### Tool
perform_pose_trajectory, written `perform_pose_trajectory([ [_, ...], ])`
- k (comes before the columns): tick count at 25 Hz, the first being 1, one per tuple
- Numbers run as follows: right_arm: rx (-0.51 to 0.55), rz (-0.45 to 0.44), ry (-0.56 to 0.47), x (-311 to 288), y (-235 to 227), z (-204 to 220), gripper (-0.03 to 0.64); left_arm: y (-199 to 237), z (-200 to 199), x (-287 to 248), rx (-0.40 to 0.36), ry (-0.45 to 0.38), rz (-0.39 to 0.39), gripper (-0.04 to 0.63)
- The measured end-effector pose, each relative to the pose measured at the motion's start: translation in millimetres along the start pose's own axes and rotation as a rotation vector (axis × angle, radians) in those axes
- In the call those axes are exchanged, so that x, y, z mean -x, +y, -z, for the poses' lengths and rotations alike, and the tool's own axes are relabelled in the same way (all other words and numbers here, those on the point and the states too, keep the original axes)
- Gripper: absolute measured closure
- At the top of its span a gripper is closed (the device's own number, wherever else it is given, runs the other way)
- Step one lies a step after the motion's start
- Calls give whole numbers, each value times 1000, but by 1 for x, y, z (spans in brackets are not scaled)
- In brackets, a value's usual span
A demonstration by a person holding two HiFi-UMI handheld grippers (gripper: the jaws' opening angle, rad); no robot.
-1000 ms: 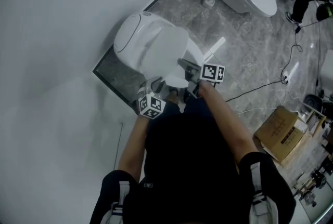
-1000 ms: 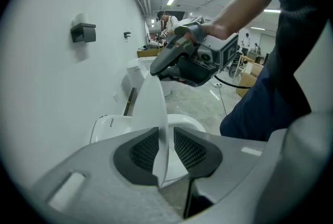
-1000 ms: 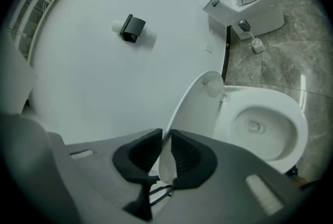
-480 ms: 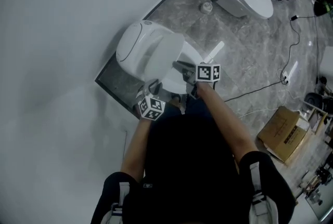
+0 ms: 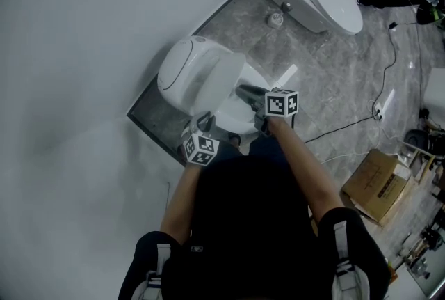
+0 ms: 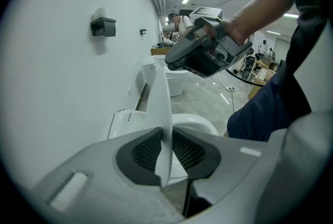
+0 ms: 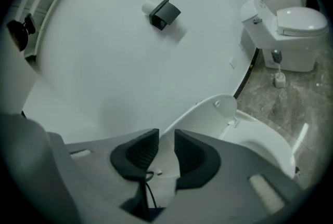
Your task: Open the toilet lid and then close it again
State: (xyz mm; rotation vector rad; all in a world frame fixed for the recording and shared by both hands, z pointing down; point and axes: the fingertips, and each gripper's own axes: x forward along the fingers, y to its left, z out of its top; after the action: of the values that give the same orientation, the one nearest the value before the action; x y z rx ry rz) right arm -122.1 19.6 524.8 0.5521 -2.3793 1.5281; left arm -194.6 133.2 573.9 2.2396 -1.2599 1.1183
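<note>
Your left gripper (image 6: 166, 150) has just tightened onto the toilet lid (image 6: 158, 98). Your right gripper (image 7: 165, 153) has just slackened around its edge. The lid's steeper now, nearly open.

We have swung the toilet lid (image 5: 214, 79) further up. A second ago it lay low over the seat (image 5: 245, 116); now it tilts steeply and more of the seat is bared. Our left hand-held gripper (image 6: 166, 149) has just been closing and now pinches the lid's edge. Our right hand-held gripper (image 7: 166, 149) has just been opening, and its pads now stand apart.
</note>
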Motion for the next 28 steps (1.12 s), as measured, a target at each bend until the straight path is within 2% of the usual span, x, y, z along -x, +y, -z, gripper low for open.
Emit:
perform_pose_trajectory([
  [3, 96, 28, 36, 7, -2, 2, 517, 5, -2, 2, 15, -7, -12, 523],
  [8, 286, 66, 154, 10, -7, 14, 517, 18, -2, 3, 50, -14, -46, 530],
  [12, 406, 56, 244, 7, -8, 21, 517, 28, 0, 5, 77, -18, -80, 534],
  [18, 478, 52, 291, 9, -14, 18, 517, 52, 4, 6, 162, -16, -138, 539],
  [24, 441, 63, 286, 27, -29, 14, 517, 78, 10, 8, 243, -17, -195, 545],
  [28, 410, 92, 284, 47, -44, 17, 517, 95, 9, 10, 262, -23, -210, 547],
])
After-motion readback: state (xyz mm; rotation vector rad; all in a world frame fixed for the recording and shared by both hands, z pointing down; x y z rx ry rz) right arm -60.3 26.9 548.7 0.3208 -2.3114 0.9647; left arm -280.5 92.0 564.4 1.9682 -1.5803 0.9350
